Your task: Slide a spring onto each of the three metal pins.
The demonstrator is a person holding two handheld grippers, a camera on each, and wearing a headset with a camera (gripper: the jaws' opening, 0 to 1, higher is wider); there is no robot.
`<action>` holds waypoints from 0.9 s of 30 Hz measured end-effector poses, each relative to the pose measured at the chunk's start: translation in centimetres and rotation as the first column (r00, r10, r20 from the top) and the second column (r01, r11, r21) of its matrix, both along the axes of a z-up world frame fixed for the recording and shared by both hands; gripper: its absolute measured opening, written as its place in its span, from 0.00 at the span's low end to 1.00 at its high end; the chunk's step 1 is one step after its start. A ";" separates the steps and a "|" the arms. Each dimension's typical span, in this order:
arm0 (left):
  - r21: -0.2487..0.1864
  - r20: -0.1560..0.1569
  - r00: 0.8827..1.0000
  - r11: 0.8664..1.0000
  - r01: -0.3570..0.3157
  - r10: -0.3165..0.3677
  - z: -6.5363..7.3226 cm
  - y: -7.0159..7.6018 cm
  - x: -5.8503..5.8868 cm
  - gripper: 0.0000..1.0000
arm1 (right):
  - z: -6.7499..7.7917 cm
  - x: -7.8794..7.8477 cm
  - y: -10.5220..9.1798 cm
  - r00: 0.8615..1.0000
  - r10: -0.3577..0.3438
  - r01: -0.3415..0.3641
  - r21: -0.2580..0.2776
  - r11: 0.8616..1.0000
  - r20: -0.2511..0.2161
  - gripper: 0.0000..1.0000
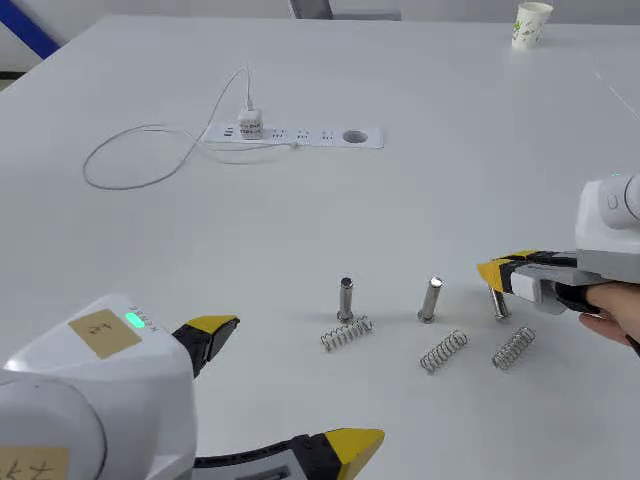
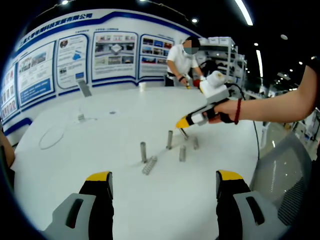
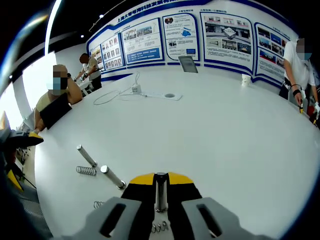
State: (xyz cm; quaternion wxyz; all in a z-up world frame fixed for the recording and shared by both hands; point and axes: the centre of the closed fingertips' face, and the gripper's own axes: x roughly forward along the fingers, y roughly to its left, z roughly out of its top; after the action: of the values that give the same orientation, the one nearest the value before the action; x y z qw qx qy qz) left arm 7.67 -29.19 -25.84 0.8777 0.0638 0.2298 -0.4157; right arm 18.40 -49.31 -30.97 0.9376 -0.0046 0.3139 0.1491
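Three metal pins stand on the white table (image 1: 420, 190): the left pin (image 1: 345, 298), the middle pin (image 1: 430, 298) and the right pin (image 1: 499, 305). A spring lies in front of each: left spring (image 1: 347, 333), middle spring (image 1: 443, 351), right spring (image 1: 513, 347). My right gripper (image 1: 497, 272) comes in from the right and is shut on the right pin (image 3: 160, 192), with a spring (image 3: 160, 227) below it. My left gripper (image 1: 285, 385) is at the lower left, open with nothing in it, short of the pins (image 2: 143, 151).
A white power strip (image 1: 295, 135) with a plugged charger and a looping cable (image 1: 130, 160) lies at the back left. A paper cup (image 1: 531, 24) stands far right. People (image 3: 55, 100) sit or stand around the table.
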 end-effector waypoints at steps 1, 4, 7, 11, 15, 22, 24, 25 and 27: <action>-0.001 0.001 1.000 1.000 0.000 0.000 0.0 0.0 0.0 0.86 | 0.1 -0.2 0.0 1.000 0.002 -0.002 -0.003 1.000 0.002 0.09; -0.001 0.003 1.000 1.000 0.001 -0.001 0.1 0.1 -0.1 0.86 | 0.4 -0.6 0.1 1.000 0.008 -0.008 -0.013 1.000 0.005 0.09; -0.002 0.004 1.000 1.000 0.002 -0.002 0.1 0.2 -0.2 0.86 | 0.6 -0.9 0.0 1.000 0.011 -0.011 -0.021 1.000 0.009 0.09; -0.002 0.006 1.000 1.000 0.002 -0.002 0.2 0.3 -0.3 0.85 | 0.8 -1.4 -0.1 1.000 0.014 -0.013 -0.032 0.999 0.011 0.09; -0.002 0.008 1.000 1.000 0.004 -0.004 0.3 0.3 -0.5 0.84 | 1.0 -2.1 -0.1 1.000 0.012 -0.012 -0.041 0.999 0.010 0.09; 0.001 0.014 1.000 1.000 0.008 -0.008 0.3 0.4 -0.6 0.83 | 1.0 -2.8 -0.4 1.000 0.010 -0.010 -0.053 0.999 0.004 0.09; 0.006 0.016 1.000 1.000 0.008 -0.008 0.4 0.4 -0.6 0.82 | 1.0 -3.0 -0.5 1.000 0.009 -0.009 -0.059 0.998 0.000 0.09; 0.008 0.017 1.000 1.000 0.009 -0.009 0.4 0.4 -0.6 0.82 | 1.0 -3.0 -0.5 1.000 0.010 -0.010 -0.060 0.998 -0.001 0.09; 0.011 0.019 1.000 1.000 0.010 -0.010 0.4 0.4 -0.6 0.81 | 1.0 -3.1 -0.5 1.000 0.011 -0.011 -0.061 0.998 0.000 0.09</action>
State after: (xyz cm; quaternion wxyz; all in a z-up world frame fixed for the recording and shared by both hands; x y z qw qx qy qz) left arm 7.03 -28.76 -25.46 0.8774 0.0737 0.2232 -0.4182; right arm 15.34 -49.78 -30.00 0.9363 -0.0348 0.3183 0.1446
